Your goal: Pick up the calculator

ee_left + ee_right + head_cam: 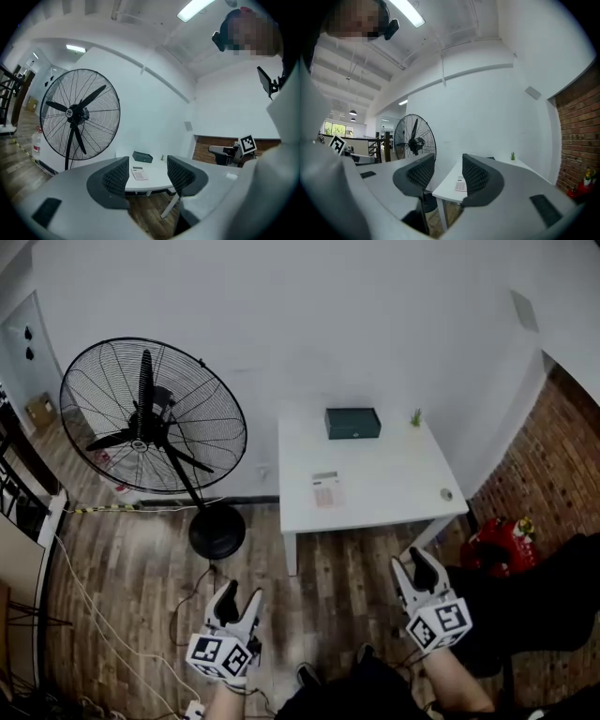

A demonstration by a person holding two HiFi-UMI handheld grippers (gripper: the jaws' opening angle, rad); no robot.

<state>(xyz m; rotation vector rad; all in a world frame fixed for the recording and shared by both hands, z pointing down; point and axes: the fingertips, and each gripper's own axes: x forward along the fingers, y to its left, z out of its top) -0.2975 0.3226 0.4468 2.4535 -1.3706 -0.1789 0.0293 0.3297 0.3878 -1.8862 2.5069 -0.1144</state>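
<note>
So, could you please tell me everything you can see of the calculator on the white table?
The calculator is a small, flat, pale rectangle with a greyish display strip at its far end and a grid of keys below, too small to read. It looks like plastic. It lies flat, face up, on the white table, towards the near left corner in the head view. The dark green box sits behind it, clearly apart. Only the table touches it.

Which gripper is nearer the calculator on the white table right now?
Right. The right gripper hovers just off the table's front edge, right of the calculator; the left gripper sits farther back over the floor, to its left. Both open, empty.
</note>
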